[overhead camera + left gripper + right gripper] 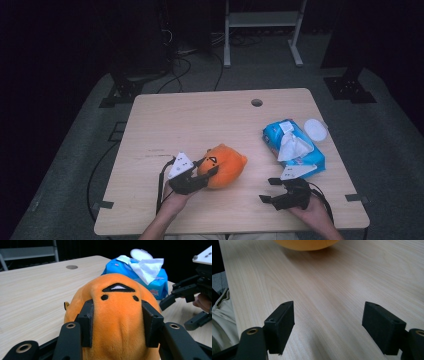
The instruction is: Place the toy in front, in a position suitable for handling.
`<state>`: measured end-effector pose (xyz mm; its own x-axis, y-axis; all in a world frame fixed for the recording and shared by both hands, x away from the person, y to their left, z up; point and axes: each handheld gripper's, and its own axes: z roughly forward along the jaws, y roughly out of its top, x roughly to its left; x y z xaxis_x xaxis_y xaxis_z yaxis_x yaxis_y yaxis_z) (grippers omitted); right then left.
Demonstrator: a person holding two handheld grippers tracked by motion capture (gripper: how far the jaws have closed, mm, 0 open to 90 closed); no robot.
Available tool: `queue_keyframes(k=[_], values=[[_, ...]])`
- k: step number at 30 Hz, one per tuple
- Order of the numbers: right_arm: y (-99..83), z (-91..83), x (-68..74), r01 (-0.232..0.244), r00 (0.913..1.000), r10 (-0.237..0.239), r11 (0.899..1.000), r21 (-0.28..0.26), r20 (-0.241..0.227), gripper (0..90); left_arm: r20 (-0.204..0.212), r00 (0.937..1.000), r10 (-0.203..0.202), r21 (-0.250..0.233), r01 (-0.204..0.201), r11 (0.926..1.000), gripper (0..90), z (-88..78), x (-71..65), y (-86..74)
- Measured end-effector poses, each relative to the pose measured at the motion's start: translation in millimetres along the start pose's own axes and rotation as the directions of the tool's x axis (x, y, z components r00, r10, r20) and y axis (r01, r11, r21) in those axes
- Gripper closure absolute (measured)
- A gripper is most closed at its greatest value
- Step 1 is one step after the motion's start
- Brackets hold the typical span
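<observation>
Left gripper [117, 322] jaws clamped on orange plush [225, 165], which sits on counter [200, 120] left of the wipes pack [295, 145]. Right gripper [328, 327] jaws wide open, holding nothing. Risk: plush is soft and rounded, so the squeeze could let it squirt out if lifted fast.

Dim, dark-edged surroundings; evenly lit table [210, 120], soft shadows, slightly soft focus throughout.

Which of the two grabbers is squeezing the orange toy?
The left gripper: its jaws press into both sides of the orange toy. The right gripper rests open near the wipes pack, holding nothing.
</observation>
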<state>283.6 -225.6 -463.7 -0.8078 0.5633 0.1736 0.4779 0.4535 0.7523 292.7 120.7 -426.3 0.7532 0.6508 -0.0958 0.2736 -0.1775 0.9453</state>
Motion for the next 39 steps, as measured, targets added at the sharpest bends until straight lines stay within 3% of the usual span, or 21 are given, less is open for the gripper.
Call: queue_keyframes(k=[14,24,30,33,35,37,39], values=[[0.3,-5.9,-1.6,-0.005,0.9998,0.005,1.0,-0.025,0.019,24.9,0.059,0.9975,0.038,0.03,-0.04,0.9987,52.6,11.1,-5.6,-5.4],[3.5,-13.6,1.2,0.014,0.9986,-0.01,0.997,-0.073,0.051,25.2,0.08,0.9963,0.031,0.048,-0.035,0.9982,50.7,14.1,-4.1,-11.0],[4.9,-20.1,1.1,0.022,0.9949,-0.011,0.994,-0.11,0.1,25.3,0.085,0.9952,0.048,0.067,-0.054,0.9963,38.5,14.9,-4.9,-12.5],[6.1,-25.5,-0.3,0.028,0.9915,-0.01,0.991,-0.134,0.13,25.4,0.071,0.9954,0.063,0.074,-0.068,0.9949,21.2,13.1,-5.8,-9.5],[7.7,-29.8,-1.1,0.039,0.988,-0.016,0.988,-0.15,0.153,25.4,0.075,0.9967,0.03,0.063,-0.035,0.9974,18.6,9.7,-3.0,-7.2],[9.7,-36.8,-1.4,0.072,0.9784,-0.039,0.985,-0.155,0.203,25.5,0.071,0.9969,0.033,0.043,-0.036,0.9984,16.7,6.0,-1.3,-5.8],[10.0,-43.0,-3.0,0.074,0.9738,-0.033,0.982,-0.174,0.225,25.5,0.07,0.9971,0.032,0.038,-0.035,0.9987,16.6,3.3,0.7,-4.8]])
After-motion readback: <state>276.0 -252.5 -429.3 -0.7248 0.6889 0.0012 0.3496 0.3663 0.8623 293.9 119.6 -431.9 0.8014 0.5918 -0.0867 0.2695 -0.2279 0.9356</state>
